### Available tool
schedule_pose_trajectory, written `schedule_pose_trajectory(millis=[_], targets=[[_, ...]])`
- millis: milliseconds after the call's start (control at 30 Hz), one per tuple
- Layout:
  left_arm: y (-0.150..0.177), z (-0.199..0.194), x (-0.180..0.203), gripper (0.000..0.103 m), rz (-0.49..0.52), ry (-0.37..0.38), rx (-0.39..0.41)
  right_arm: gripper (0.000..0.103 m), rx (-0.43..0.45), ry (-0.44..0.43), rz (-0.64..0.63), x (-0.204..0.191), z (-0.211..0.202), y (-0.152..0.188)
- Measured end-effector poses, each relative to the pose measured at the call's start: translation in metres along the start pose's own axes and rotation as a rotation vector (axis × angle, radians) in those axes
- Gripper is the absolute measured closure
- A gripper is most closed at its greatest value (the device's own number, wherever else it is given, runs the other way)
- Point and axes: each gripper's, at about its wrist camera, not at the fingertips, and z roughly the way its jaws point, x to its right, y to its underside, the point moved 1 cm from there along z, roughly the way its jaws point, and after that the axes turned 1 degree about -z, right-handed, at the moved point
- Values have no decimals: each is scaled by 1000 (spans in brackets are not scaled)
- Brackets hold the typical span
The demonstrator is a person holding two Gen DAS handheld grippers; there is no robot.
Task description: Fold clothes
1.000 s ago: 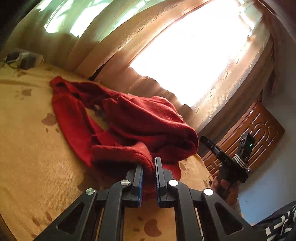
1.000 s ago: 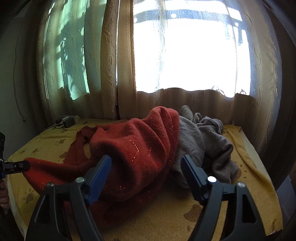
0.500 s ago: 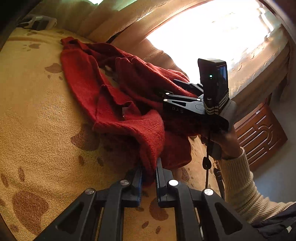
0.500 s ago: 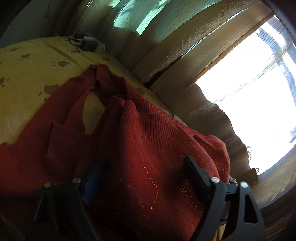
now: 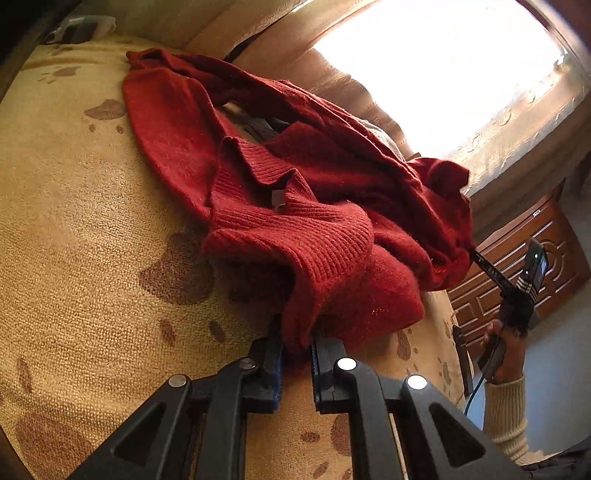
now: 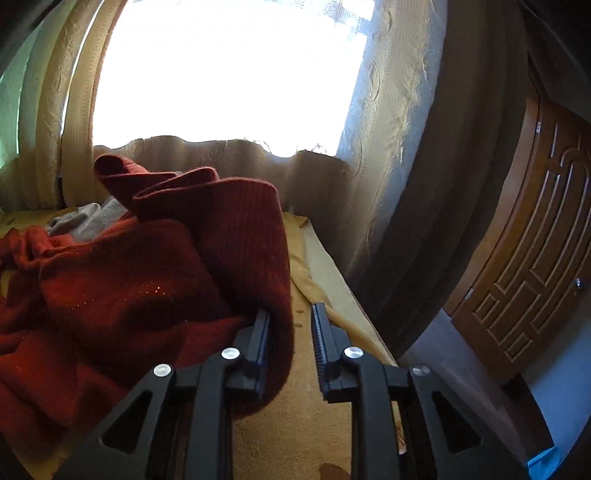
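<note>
A red knitted sweater (image 5: 303, 192) lies crumpled on the yellow paw-print bedspread (image 5: 92, 229). My left gripper (image 5: 296, 350) is shut on a ribbed edge of the sweater near the bed's front. In the right wrist view my right gripper (image 6: 290, 343) has its jaws partly closed with a gap between them; a fold of the red sweater (image 6: 147, 280) hangs against the left finger (image 6: 260, 339), and I cannot tell whether it is pinched. From the left wrist view the right gripper (image 5: 480, 258) meets the sweater's far right end.
A grey garment (image 6: 81, 221) lies behind the sweater by the curtain (image 6: 369, 184). A brown carved wooden door (image 6: 535, 266) stands to the right beyond the bed's edge. A charger and cable (image 5: 77, 31) sit at the far left corner.
The right gripper moved from over the sweater's middle to its right end and its jaws narrowed. The sweater is stretched out wider between the two grippers. The left gripper kept its hold.
</note>
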Motion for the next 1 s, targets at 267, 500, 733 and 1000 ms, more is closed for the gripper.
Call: schedule_pose_trajectory(millis=[267, 500, 733, 1000], targets=[[-4, 3, 9, 91, -13, -2, -6, 0, 316, -255, -201, -64, -82, -25], [8, -11, 6, 91, -38, -8, 8, 30, 139, -822, -445, -238, -64, -66], [11, -14, 2, 90, -45, -9, 4, 52, 10, -579, -674, -338, 32, -58], [5, -11, 6, 90, -21, -32, -14, 95, 155, -491, -286, -242, 32, -116]])
